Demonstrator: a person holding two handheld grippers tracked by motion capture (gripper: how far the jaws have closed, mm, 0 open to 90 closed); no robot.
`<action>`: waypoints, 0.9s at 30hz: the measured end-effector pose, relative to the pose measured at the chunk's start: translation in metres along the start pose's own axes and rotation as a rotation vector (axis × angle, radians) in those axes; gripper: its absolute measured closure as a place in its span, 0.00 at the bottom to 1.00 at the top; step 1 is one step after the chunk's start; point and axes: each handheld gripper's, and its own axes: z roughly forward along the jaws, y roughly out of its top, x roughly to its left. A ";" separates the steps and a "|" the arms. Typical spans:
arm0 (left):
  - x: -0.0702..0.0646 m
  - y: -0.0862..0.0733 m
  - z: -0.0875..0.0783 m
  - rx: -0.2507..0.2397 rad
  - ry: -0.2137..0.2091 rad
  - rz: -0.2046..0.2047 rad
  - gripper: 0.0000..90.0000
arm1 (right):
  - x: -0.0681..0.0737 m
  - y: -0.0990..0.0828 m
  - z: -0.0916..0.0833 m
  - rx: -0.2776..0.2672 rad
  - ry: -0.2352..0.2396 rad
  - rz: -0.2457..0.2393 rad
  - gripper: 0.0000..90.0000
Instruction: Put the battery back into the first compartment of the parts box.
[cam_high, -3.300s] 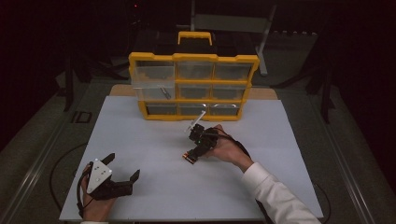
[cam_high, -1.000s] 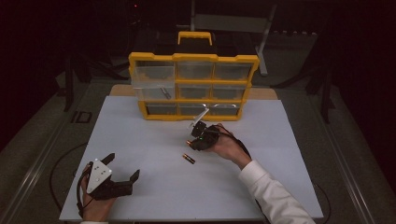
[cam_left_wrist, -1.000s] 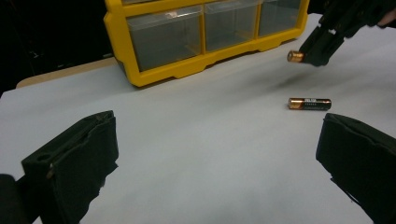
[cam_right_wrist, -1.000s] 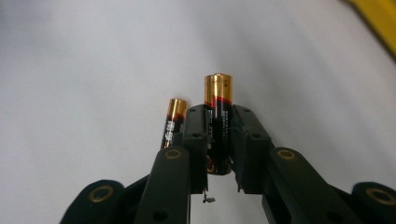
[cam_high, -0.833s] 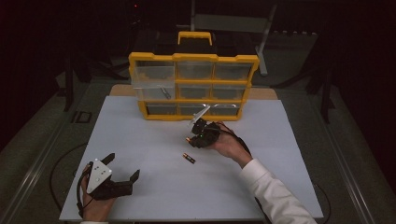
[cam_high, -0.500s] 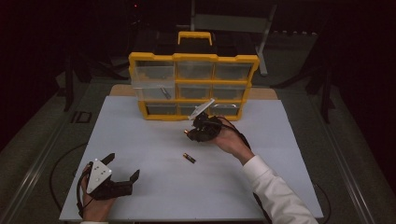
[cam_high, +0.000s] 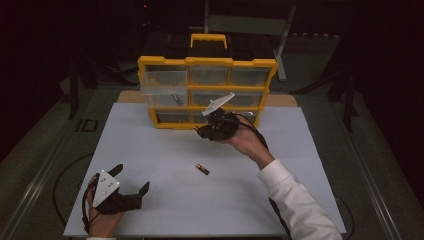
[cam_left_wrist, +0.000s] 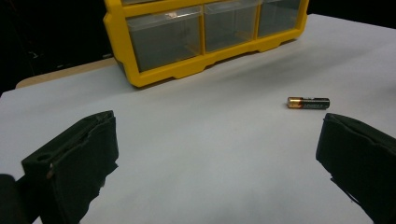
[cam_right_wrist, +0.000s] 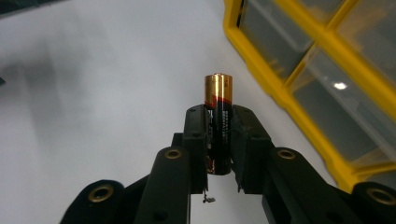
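Observation:
My right gripper (cam_high: 202, 133) hangs above the white mat, just in front of the yellow drawer organizer (cam_high: 207, 62). It is shut on a black and copper battery (cam_right_wrist: 218, 120), which stands upright between its pads (cam_right_wrist: 197, 135). A second battery (cam_high: 202, 169) lies flat on the mat below and in front of that hand; in the left gripper view this battery (cam_left_wrist: 308, 102) lies ahead, near the right jaw. My left gripper (cam_high: 131, 178) rests on the mat at the near left, open, with nothing between its jaws (cam_left_wrist: 218, 135).
The organizer's top left clear drawer (cam_high: 162, 82) is pulled out. The white mat (cam_high: 150, 150) covers most of the table. The organizer's yellow frame (cam_right_wrist: 299, 51) stands close to the right gripper. Dark floor surrounds the table.
The right hand has risen from the mat and moved back toward the organizer with the battery in its grip. The loose battery and the left gripper have stayed put.

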 end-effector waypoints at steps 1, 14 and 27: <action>0.000 0.000 0.000 -0.001 0.000 -0.001 0.00 | 0.000 0.002 -0.002 -0.005 -0.004 -0.004 0.85; 0.000 0.000 0.000 0.002 -0.001 0.000 0.00 | -0.005 0.032 -0.031 -0.068 -0.031 -0.022 0.85; 0.001 0.000 0.000 -0.006 0.001 -0.003 0.00 | -0.011 0.057 -0.058 -0.138 -0.055 -0.031 0.85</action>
